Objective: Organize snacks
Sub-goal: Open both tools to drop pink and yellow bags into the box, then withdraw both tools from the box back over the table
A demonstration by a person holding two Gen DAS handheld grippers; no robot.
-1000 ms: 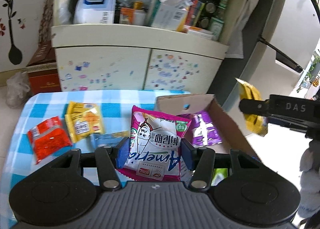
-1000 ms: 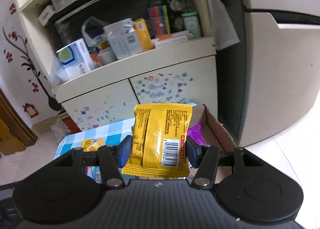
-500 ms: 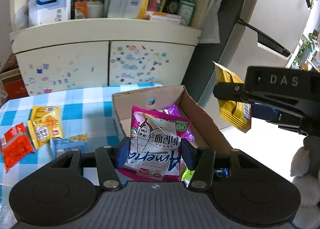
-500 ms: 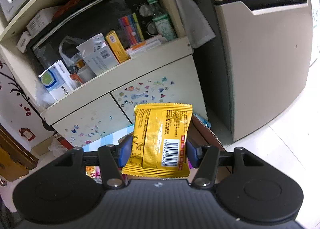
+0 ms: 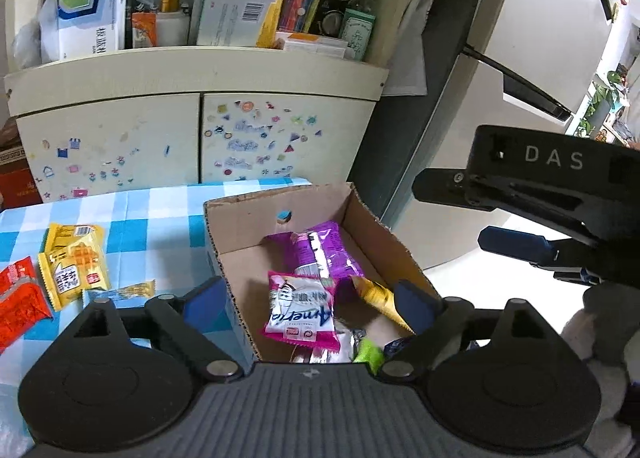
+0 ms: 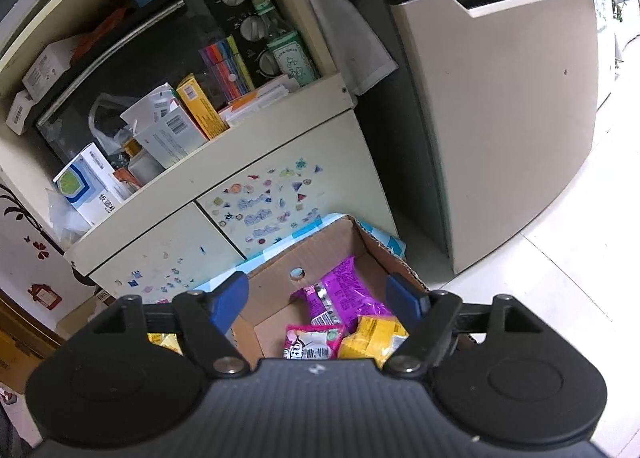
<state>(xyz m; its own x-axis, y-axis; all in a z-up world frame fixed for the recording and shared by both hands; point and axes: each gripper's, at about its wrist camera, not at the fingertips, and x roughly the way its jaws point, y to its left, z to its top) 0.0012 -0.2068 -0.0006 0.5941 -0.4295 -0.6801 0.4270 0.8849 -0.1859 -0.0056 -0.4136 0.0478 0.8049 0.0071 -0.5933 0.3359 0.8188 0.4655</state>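
A cardboard box (image 5: 240,214) stands on the blue checked table. In it lie a purple packet (image 5: 320,252), a pink-and-white packet (image 5: 302,310) and a yellow packet (image 5: 374,294). My left gripper (image 5: 310,298) is open and empty above the box's near end. My right gripper (image 6: 318,296) is open and empty above the same box (image 6: 320,254), with the pink-and-white packet (image 6: 312,342), yellow packet (image 6: 372,338) and purple packet (image 6: 344,290) below it. The right gripper also shows at the right of the left wrist view (image 5: 520,214).
On the blue checked tablecloth (image 5: 140,214) left of the box lie a yellow packet (image 5: 74,262), a red packet (image 5: 20,298) and a small blue-yellow packet (image 5: 120,292). A cream cabinet (image 5: 200,130) with cluttered shelf stands behind; a fridge (image 6: 500,98) is at the right.
Both grippers have opened. The pink-and-white packet dropped from the left gripper and the yellow packet from the right gripper into the box. Both views now look further down into the box.
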